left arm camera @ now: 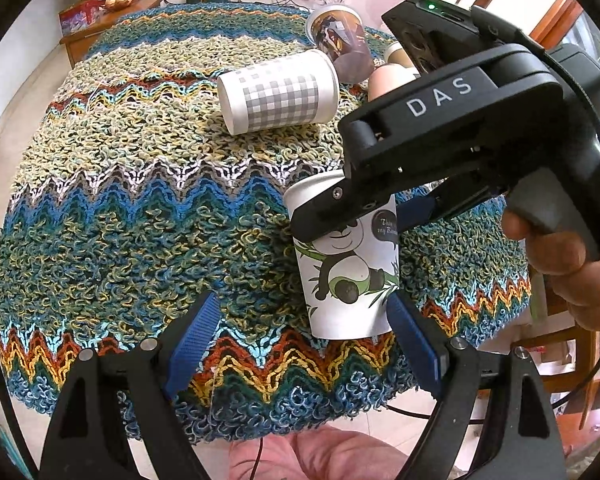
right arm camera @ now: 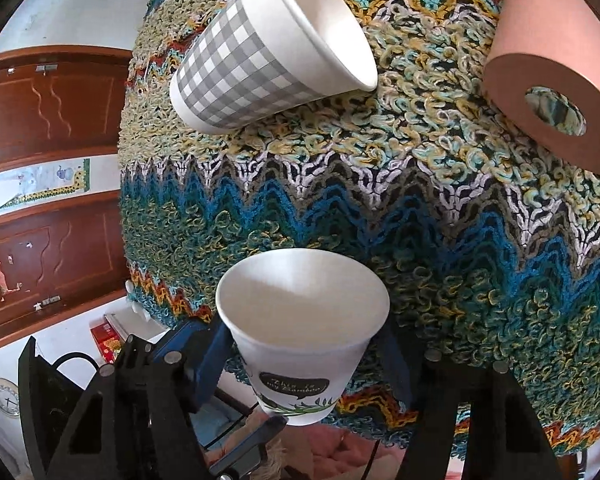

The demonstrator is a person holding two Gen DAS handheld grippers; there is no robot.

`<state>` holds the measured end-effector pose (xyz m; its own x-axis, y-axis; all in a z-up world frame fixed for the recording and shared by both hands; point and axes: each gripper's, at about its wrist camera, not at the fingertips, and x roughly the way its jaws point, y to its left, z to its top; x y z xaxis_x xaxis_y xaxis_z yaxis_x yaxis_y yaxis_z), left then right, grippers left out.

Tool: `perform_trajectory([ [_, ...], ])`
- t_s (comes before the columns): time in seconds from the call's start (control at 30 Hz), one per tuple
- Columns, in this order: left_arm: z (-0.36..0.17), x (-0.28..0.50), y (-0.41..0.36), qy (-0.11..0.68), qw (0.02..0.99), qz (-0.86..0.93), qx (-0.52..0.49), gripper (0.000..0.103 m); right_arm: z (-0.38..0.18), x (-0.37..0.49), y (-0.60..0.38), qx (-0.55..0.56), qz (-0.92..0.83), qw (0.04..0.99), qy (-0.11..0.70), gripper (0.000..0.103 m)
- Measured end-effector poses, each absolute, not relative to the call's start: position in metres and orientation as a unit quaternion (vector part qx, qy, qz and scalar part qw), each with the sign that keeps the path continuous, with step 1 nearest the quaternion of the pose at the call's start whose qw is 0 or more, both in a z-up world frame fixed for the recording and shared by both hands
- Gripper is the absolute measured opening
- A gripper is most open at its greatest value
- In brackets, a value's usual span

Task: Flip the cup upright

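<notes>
Left wrist view: panda-print paper cup [left arm camera: 350, 264] upright at 3 o'clock on zigzag knitted cloth [left arm camera: 140, 216], right gripper [left arm camera: 356, 216] clamped across its upper wall; left gripper [left arm camera: 304, 344] spread wide, one blue pad beside cup base. Right wrist view: same cup [right arm camera: 300, 320] mouth-up between pads [right arm camera: 210, 356]; grey-checked paper cup [right arm camera: 260, 64] on its side at 11 o'clock, pink cup [right arm camera: 556, 80] at 2 o'clock.
</notes>
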<state>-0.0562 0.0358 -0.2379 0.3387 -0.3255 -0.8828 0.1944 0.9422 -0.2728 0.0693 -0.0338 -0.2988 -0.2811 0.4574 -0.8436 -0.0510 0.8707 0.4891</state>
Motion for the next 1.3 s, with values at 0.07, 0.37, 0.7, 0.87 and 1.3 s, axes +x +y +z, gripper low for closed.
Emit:
perform_trajectory([
  [0.07, -0.236, -0.055, 0.038, 0.552, 0.816, -0.159, -0.060, 0.087, -0.291, 0.069, -0.037, 0.134, 0.218, 0.587, 0.768, 0.068],
  [0.37, -0.228, -0.053, 0.040, 0.551, 0.816, -0.163, -0.059, 0.087, -0.253, 0.045, -0.063, 0.111, 0.209, 0.667, 0.707, 0.067],
  [0.7, -0.232, -0.059, 0.025, 0.552, 0.815, -0.170, -0.050, 0.087, -0.220, 0.025, -0.078, 0.075, 0.170, 0.776, 0.603, 0.067],
  [0.87, -0.231, -0.062, 0.023, 0.551, 0.815, -0.172, -0.048, 0.087, -0.210, 0.015, -0.080, 0.044, 0.150, 0.824, 0.544, 0.067],
  [1.3, -0.231, -0.083, 0.029, 0.552, 0.817, -0.162, -0.044, 0.087, -0.228, -0.016, -0.082, 0.006, 0.099, 0.903, 0.418, 0.067],
])
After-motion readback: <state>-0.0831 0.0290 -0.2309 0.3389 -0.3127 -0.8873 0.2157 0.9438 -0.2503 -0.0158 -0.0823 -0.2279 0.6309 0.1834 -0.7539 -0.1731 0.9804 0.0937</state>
